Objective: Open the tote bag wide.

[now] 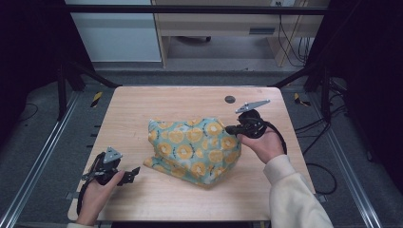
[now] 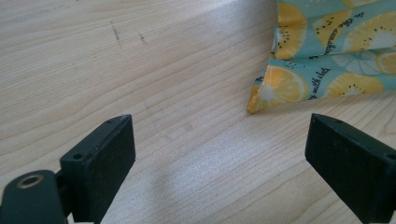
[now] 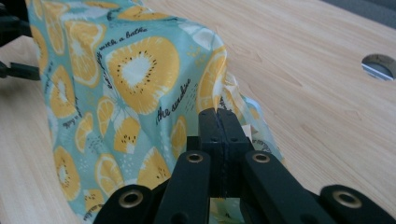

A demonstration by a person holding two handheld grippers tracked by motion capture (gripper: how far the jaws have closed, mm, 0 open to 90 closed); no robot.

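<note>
From above I see my left tool (image 1: pixel 134 172) resting low near the counter's (image 1: pixel 142 102) front left corner, its jaws spread wide with nothing between them. Its own camera confirms that: the two black jaws stand far apart over bare wood, and it picks out what the high view cannot, a pointed corner of the cloth (image 2: pixel 322 56) lying flat on the counter just ahead of the right jaw, apart from it, with small black script printed among the lemon slices.

The teal, lemon-print cloth (image 1: pixel 195 147) sits in the middle of the counter, bunched and raised toward its right side.

My right tool (image 1: pixel 230 129) is at the cloth's upper right edge, toward the counter's right side. From above I can't tell the grip; the right gripper view settles it: the jaws are pressed together on a pinch of the fabric's (image 3: pixel 116 88) edge, and the cloth hangs from them like a tent. That view also shows the round cable hole (image 3: pixel 380 65) in the counter, toward its far edge.
</note>
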